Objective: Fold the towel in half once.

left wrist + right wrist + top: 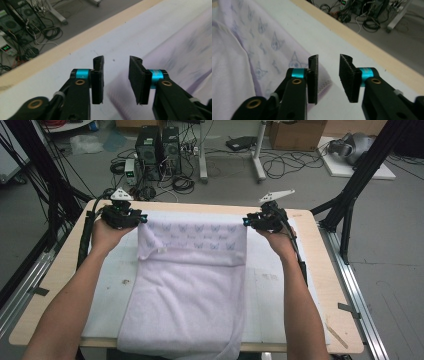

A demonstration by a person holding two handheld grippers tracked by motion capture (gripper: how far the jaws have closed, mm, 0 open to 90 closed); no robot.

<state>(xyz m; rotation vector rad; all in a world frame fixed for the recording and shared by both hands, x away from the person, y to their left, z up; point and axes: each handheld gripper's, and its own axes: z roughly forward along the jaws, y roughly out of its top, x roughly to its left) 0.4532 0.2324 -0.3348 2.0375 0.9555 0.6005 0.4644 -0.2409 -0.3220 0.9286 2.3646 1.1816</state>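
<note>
The lilac towel (187, 295) lies on the white mat (280, 290), its near end hanging over the table edge and its far end folded back, so the printed side shows. At the far left corner of the towel, the left gripper (115, 80) has its jaws apart with nothing between them. At the far right corner, the right gripper (328, 78) is the same, probably placed to take both corners together
</note>
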